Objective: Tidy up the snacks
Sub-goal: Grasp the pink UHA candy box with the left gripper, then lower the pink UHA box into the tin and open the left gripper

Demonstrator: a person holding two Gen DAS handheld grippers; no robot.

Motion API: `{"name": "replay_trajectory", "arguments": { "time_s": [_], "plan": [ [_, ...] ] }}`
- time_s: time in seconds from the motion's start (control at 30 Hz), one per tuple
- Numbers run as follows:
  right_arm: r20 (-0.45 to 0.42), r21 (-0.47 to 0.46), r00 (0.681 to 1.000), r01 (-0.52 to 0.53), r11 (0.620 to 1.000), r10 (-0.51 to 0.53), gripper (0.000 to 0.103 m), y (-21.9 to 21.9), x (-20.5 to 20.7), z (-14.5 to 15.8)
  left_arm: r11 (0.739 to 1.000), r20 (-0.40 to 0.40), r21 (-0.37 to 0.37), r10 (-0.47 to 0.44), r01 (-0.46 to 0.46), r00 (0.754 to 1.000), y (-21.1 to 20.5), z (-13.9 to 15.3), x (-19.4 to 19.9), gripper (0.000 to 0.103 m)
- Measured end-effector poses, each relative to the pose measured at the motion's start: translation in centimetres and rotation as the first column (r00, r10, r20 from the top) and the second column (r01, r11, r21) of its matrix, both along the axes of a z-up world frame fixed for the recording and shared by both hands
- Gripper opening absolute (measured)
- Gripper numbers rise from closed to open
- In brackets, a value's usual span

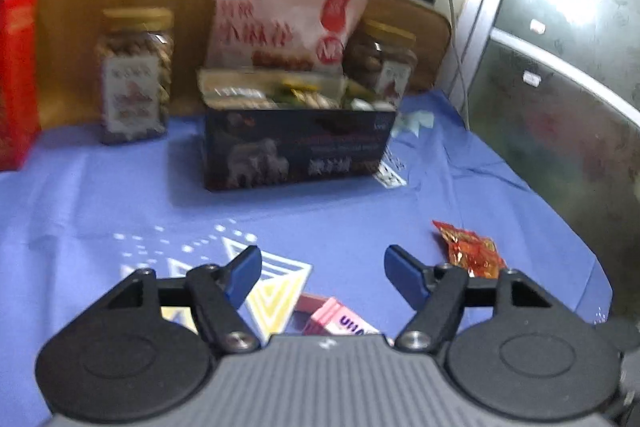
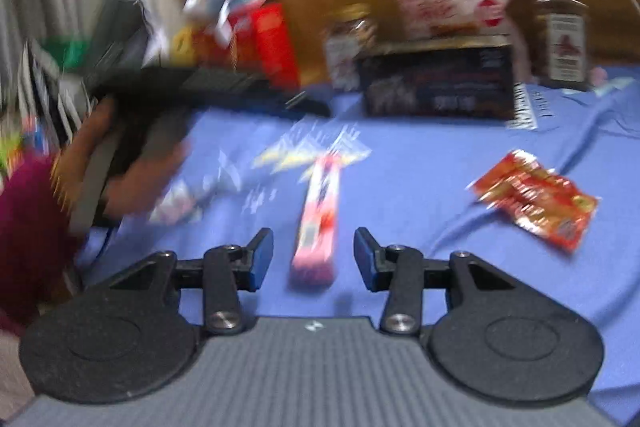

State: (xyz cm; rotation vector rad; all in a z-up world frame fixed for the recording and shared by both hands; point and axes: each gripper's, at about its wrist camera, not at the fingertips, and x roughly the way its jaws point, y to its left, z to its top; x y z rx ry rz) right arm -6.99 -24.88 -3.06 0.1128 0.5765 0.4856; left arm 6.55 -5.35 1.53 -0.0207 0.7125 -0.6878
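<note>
The blue cloth (image 1: 100,195) is looked down on from close above, between each gripper's fingers. The dark snack box (image 1: 296,147) (image 2: 436,83) is seen by both views.

On the worktop (image 1: 100,211) an open box (image 1: 296,147) stands at the back with a snack bag (image 1: 280,23) upright in it and a jar on either side (image 1: 134,75) (image 1: 380,63), while nearer lie a long packet (image 2: 318,211) and, to its right, a foil pouch (image 2: 536,199).
</note>
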Motion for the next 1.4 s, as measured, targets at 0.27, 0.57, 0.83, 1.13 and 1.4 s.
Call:
{"name": "replay_trajectory", "arguments": {
  "time_s": [0.27,0.57,0.83,1.13,1.4],
  "plan": [
    [0.019,-0.149,0.99,0.138,0.979,-0.137,0.033,-0.8,1.9,-0.8,0.992,-0.051,0.071,-0.101,0.105,0.994,-2.2,-2.2,-2.3,0.045],
    [0.046,-0.184,0.992,0.12,0.975,-0.113,0.037,-1.2,1.2,-1.2,0.995,-0.111,-0.043,0.088,-0.093,0.99,2.0,-2.0,-3.7,0.06],
    [0.046,-0.181,0.992,0.122,0.976,-0.116,0.039,-1.1,0.8,-1.4,0.999,-0.098,-0.01,0.052,-0.053,0.994,-0.3,-2.9,-5.2,0.048],
    [0.092,-0.175,0.985,0.16,0.972,-0.146,0.031,-1.2,1.2,-0.4,0.997,-0.001,-0.007,0.078,-0.078,0.997,-0.5,-0.2,-5.5,0.048],
    [0.236,-0.183,0.963,0.172,0.968,-0.126,0.031,-1.2,6.6,3.3,0.989,0.104,-0.052,0.142,-0.137,0.984,-1.1,4.6,-0.3,0.048]
  ]
}}
